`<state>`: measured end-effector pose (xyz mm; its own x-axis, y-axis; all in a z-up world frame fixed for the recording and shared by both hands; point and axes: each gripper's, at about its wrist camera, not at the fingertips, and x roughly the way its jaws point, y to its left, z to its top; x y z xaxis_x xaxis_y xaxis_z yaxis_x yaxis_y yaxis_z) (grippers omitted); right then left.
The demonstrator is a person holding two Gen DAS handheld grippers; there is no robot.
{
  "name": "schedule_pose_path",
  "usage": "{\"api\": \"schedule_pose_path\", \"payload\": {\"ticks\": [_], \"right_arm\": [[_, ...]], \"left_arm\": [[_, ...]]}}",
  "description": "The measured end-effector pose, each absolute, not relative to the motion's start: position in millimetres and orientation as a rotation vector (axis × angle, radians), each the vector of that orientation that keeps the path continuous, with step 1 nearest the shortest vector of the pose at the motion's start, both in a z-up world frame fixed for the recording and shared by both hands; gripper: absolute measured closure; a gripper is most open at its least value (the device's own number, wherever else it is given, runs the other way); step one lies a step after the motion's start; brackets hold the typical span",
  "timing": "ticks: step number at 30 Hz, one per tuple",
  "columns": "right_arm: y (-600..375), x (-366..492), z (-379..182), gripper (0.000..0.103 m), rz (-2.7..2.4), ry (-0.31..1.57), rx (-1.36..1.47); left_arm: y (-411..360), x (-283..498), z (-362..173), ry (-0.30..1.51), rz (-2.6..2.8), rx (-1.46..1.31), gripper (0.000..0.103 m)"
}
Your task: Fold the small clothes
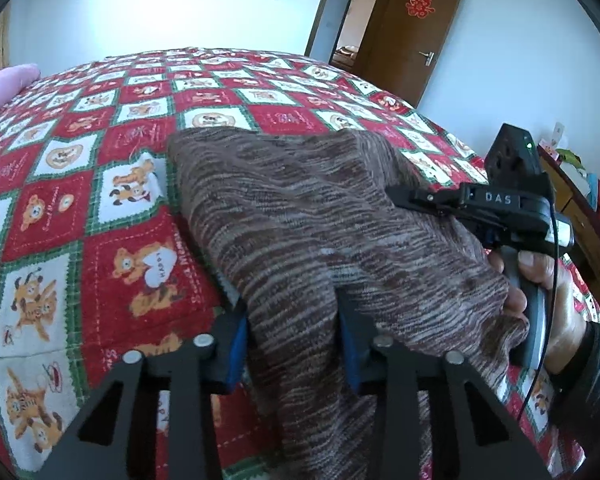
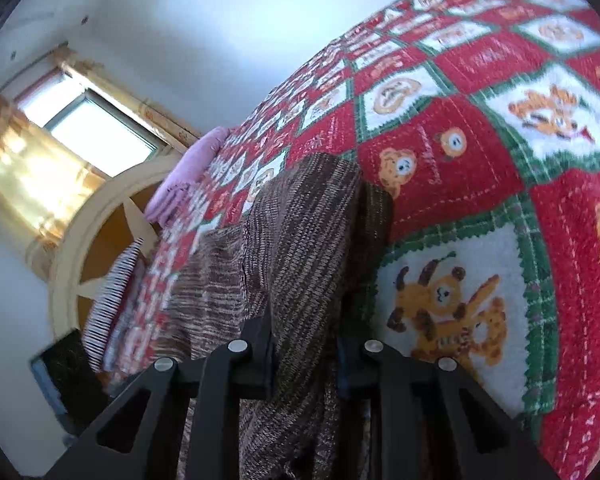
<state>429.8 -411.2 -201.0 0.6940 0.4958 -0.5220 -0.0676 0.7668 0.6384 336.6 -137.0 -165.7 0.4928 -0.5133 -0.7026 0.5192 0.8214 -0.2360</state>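
A brown striped knit garment (image 1: 300, 208) is held up over a red, white and green bear-print bedspread (image 1: 80, 184). My left gripper (image 1: 294, 340) is shut on its near edge, with cloth bunched between the blue pads. The right gripper (image 1: 412, 198) shows at the right in the left wrist view, pinching the garment's right edge, held by a hand (image 1: 540, 280). In the right wrist view my right gripper (image 2: 306, 344) is shut on the knit garment (image 2: 300, 232), which drapes over the bedspread (image 2: 480, 160).
A pink blanket (image 1: 8, 84) lies at the far left of the bed. A brown door (image 1: 412, 32) stands open behind the bed. A wooden cabinet (image 1: 580, 216) stands at the right. A window (image 2: 88, 120) and round headboard (image 2: 100, 232) show in the right wrist view.
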Motion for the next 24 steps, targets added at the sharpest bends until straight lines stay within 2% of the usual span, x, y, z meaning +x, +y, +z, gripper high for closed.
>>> {"api": "schedule_pose_path", "payload": {"ticks": [9,24], "right_arm": [[-406.0,432.1,-194.1,0.081,0.207,0.800,0.638],[-386.4,397.8,-158.1,0.082,0.214,0.732,0.594]], "left_arm": [[-155.8,330.9,-155.4,0.872,-0.543,0.164,0.071],[-142.6,308.6,-130.4,0.829,-0.546,0.175,0.075]]}}
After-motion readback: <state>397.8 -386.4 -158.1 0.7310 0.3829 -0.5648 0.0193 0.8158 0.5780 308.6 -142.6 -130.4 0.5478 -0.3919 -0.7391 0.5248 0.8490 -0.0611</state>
